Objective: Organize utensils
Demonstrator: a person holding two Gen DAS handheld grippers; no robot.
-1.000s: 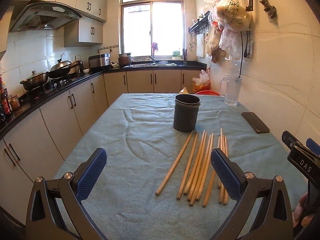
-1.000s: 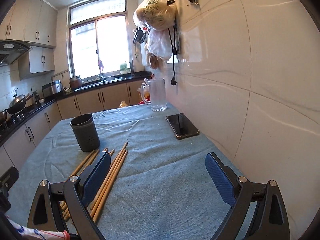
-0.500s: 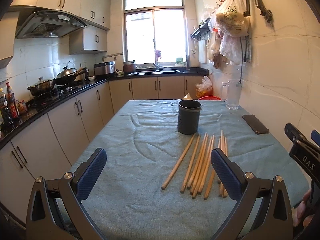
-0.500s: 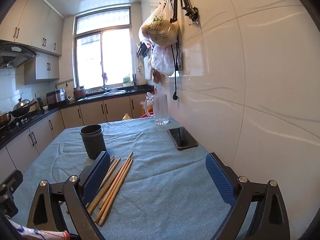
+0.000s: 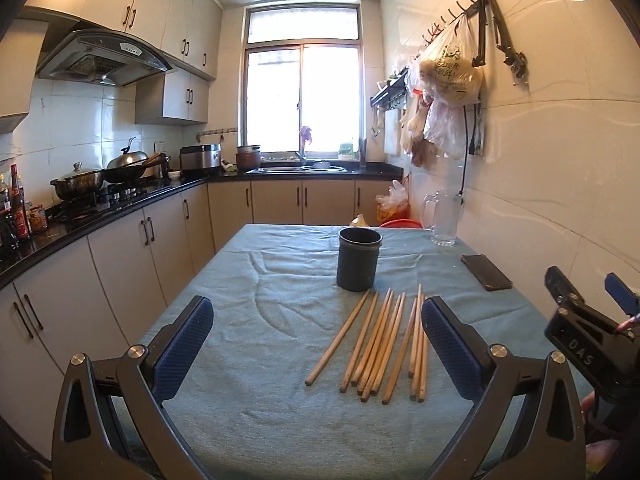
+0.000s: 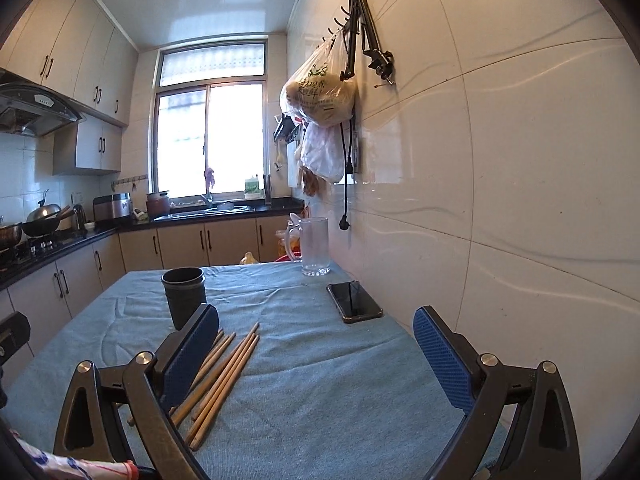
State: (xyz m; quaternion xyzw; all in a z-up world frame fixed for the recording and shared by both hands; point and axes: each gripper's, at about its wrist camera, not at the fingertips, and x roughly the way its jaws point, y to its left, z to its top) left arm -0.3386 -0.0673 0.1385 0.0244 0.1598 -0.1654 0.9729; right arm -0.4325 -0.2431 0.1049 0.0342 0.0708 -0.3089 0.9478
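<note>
Kitchen, daylight through window at far wall. Counter covered with wrinkled blue-grey cloth. Wooden chopsticks loose on cloth in rough fan, tips toward dark cylindrical holder; holder upright just beyond them, nothing visible inside. Black phone flat near tiled wall; glass pitcher at far corner of counter. Plastic bags hanging from wall hooks above. Stove side: wok and lidded pot under range hood; rice cooker further along black worktop, sauce bottles at near end. Left tool released, jaws wide apart, above near edge of cloth, gripping nothing. Right tool likewise spread wide and empty, chopsticks partly behind its left finger.
</note>
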